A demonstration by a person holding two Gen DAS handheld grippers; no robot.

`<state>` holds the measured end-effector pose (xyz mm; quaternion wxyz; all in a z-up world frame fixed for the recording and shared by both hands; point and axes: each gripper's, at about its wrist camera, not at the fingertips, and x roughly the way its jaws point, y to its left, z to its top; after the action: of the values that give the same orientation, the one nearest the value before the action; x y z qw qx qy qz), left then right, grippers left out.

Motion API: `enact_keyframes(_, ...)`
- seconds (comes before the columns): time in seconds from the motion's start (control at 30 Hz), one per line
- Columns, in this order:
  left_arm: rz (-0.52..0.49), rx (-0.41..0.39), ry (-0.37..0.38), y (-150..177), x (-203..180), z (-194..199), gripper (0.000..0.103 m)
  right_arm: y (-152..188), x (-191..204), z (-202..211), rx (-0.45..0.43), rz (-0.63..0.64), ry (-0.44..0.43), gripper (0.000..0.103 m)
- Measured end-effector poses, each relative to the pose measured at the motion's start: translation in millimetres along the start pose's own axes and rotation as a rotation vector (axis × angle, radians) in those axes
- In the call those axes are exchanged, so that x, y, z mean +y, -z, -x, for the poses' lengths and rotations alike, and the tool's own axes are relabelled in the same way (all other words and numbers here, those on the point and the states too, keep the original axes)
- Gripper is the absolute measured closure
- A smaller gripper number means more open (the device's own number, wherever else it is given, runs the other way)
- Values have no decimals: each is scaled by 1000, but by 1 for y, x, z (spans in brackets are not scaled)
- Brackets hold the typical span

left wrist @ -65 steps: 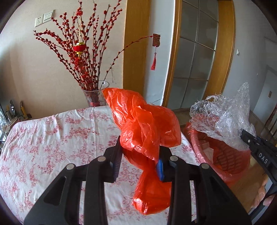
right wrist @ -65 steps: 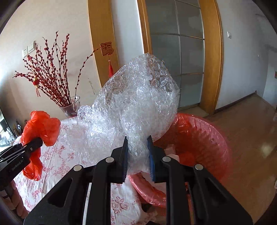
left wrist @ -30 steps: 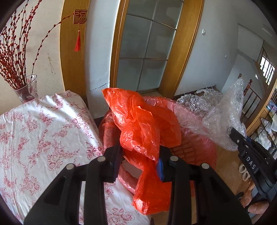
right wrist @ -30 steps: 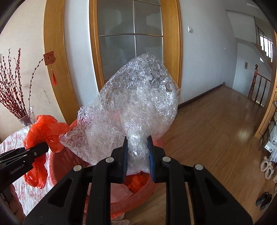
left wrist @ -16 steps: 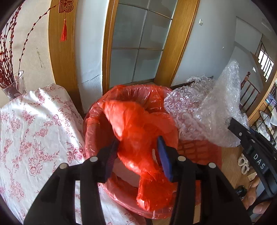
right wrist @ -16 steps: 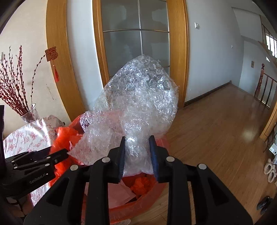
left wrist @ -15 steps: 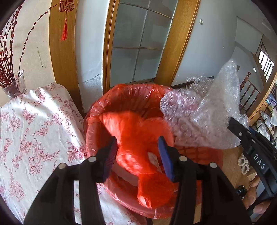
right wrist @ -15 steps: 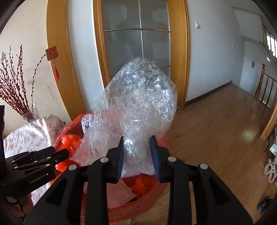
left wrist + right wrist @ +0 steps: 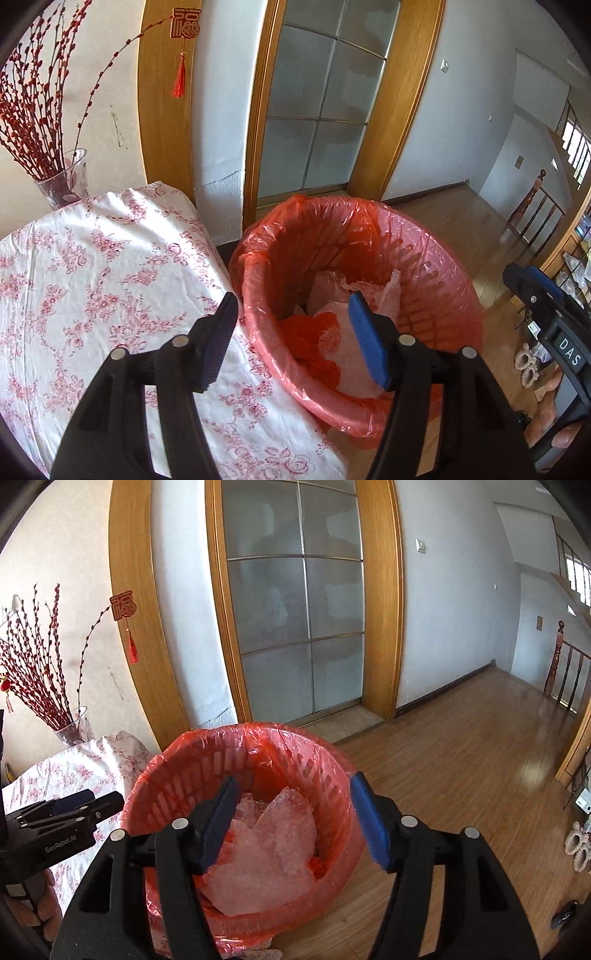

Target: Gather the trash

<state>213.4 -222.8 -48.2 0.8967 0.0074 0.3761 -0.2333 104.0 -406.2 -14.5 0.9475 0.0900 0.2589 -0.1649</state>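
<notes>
A round red bin [image 9: 436, 273] lined with a red plastic bag stands on the floor beside the table; it also shows in the right wrist view [image 9: 177, 775]. Inside lie the bubble wrap [image 9: 266, 853] and the red plastic bag [image 9: 306, 339]. My left gripper [image 9: 293, 338] is open and empty above the bin's near rim. My right gripper [image 9: 291, 816] is open and empty above the bin. The right gripper also shows at the right edge of the left wrist view [image 9: 532, 288], and the left one at the left of the right wrist view [image 9: 88, 805].
A table with a white cloth with a red flower pattern [image 9: 92, 280] is left of the bin. A glass vase of red branches [image 9: 62, 181] stands at its far edge. A frosted glass door [image 9: 295, 602] is behind, wooden floor [image 9: 461, 746] to the right.
Both grippers opened over the bin. The red bag and the bubble wrap dropped out of the jaws into the bin.
</notes>
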Motion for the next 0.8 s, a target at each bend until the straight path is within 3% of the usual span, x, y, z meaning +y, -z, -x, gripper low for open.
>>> enact_keyframes(0.3, 32, -154, -68, 13, 34, 81, 23, 8, 23, 46, -61, 8, -22, 4)
enact_keyframes(0.5, 47, -265, -172, 36, 53, 144, 5, 17, 50, 80, -148, 63, -19, 2)
enact_keyframes(0.8, 82, -340, -326, 75, 75, 196, 4, 36, 71, 120, -176, 67, -26, 2)
